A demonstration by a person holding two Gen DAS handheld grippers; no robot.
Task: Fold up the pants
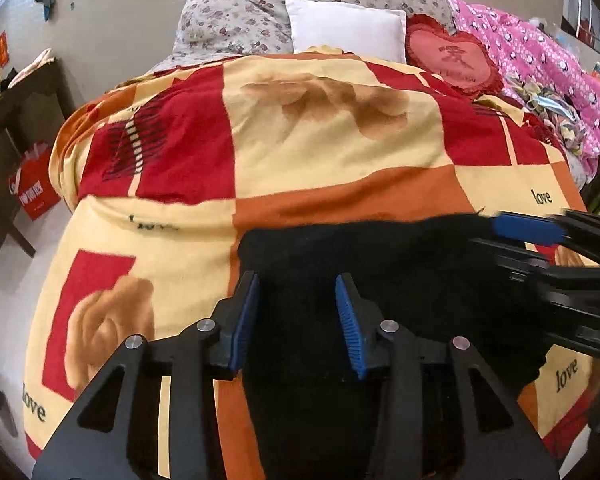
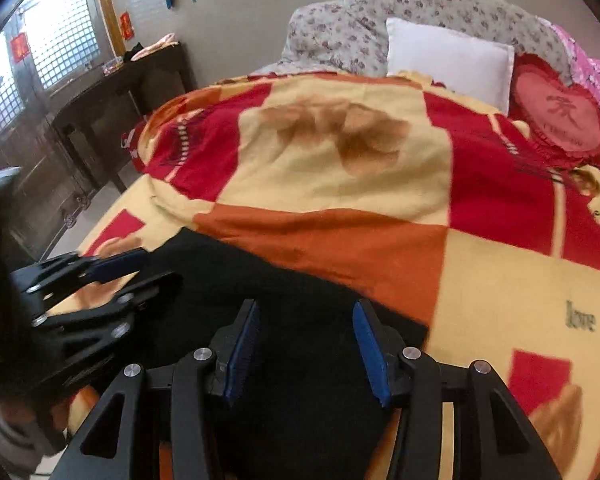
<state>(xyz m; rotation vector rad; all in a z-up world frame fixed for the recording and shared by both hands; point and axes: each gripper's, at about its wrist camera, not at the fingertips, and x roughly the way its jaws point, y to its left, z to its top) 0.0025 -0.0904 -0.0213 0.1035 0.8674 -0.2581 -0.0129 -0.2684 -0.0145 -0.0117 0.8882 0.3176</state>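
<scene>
Black pants (image 1: 380, 280) lying in a flat, compact slab on the checked blanket (image 1: 340, 152) at the near end of the bed, toward 6 o'clock in both wrist views; far edge straight, near part running under the cameras and out of sight

Left claw (image 1: 298, 316) poised over the slab's left portion, blue pads roughly half apart, dark cloth visible below and between them but neither pad pressing on it, so holding nothing

Right claw (image 2: 306, 346) likewise half open above the cloth's right portion, empty; in the left wrist view reaching in from 3 o'clock, blurred, one blue pad near the far right corner of the pants

Probably just past a fold, cloth laid down and both grips let go; how many folds remain hard to judge with the near part hidden

Next move likely calling for a check of the laid edge at 12 o'clock, then either smoothing the top flat or taking fresh pinches at the two side ends to bring one over the other, both claws closing on all layers together

Pillows (image 2: 448, 60) at 12 o'clock well clear
</scene>
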